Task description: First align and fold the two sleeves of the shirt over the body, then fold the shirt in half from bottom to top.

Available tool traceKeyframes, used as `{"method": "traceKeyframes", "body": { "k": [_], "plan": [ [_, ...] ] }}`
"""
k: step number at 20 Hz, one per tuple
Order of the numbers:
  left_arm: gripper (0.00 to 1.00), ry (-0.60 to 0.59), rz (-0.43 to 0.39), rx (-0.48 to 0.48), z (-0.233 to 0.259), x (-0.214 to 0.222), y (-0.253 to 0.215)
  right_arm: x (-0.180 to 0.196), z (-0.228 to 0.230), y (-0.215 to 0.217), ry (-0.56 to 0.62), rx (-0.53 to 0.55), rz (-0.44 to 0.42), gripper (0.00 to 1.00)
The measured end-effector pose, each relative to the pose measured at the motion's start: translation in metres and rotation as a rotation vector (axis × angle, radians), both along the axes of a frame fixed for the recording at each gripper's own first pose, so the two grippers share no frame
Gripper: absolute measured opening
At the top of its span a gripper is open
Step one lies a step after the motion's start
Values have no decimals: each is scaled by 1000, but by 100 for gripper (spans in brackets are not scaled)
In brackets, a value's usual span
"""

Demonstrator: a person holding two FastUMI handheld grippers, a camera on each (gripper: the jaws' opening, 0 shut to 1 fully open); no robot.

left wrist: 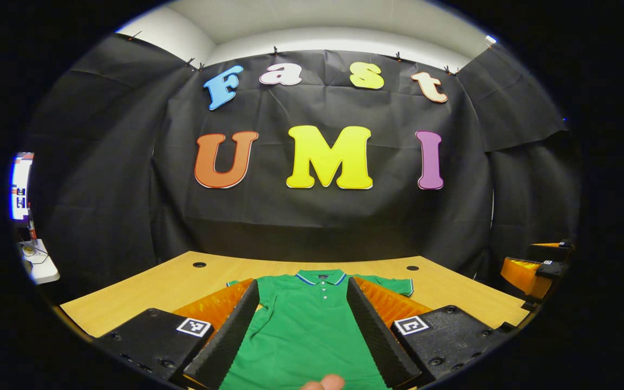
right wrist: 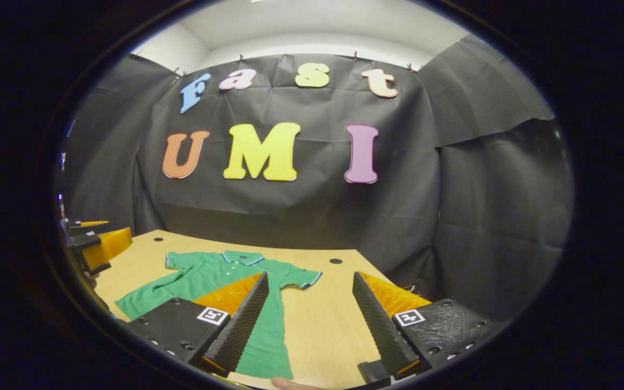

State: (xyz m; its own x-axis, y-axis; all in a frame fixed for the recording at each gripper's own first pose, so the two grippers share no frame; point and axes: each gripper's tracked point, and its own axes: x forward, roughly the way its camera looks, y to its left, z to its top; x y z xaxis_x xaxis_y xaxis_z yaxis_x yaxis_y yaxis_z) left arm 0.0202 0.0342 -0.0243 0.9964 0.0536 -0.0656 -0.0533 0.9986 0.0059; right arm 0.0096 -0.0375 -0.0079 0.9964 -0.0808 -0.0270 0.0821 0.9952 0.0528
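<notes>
Green short-sleeved polo shirt (left wrist: 306,325) flat on light wooden bench (left wrist: 144,292), sleeves unfolded; left hand-held gripper (left wrist: 304,319) and right hand-held gripper (right wrist: 312,319) spread wide, empty, poised for sleeves.

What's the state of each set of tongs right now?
Left tongs: open, holding nothing, poised above the green shirt, which lies flat.
Right tongs: open, holding nothing, poised above the table beside the shirt.

tabletop (left wrist: 144,292): light wood, with two small dark round holes near its far edge
wall: black cloth hung behind the tabletop
ceiling (left wrist: 317,21): white, above the cloth
</notes>
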Motion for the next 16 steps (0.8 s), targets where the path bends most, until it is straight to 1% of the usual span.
{"method": "traceKeyframes", "body": {
  "k": [1, 2, 5, 7, 8, 9, 11, 12, 14, 16],
  "plan": [
    [100, 4, -1, 1, -1, 1, 1, 1, -1, -3, 4, 4, -2, 97],
    [100, 9, 2, 3, -4, 3, 1, 3, -2, -5, 8, 7, -4, 95],
    [100, 22, 5, 11, -9, 7, 2, 7, -7, -7, 22, 6, -9, 94],
    [100, 25, 7, 20, -10, 8, 1, 14, -11, -5, 35, 2, -3, 94],
    [100, 25, 8, 23, -12, 8, -1, 19, -13, -2, 44, 2, 5, 97],
    [100, 25, 10, 26, -13, 9, -1, 26, -12, 1, 51, 1, 13, 97],
    [100, 14, 16, 27, -12, 12, 0, 47, -14, 2, 71, -4, 20, 97],
    [100, 7, 23, 22, -11, 13, 2, 60, -16, 4, 91, -1, 25, 95],
    [100, 0, 17, 16, -13, 20, -3, 91, -21, 7, 135, 28, 41, 97],
    [100, 9, 16, 21, -15, 30, -2, 128, -28, 6, 189, 62, 48, 95]
  ]
}}
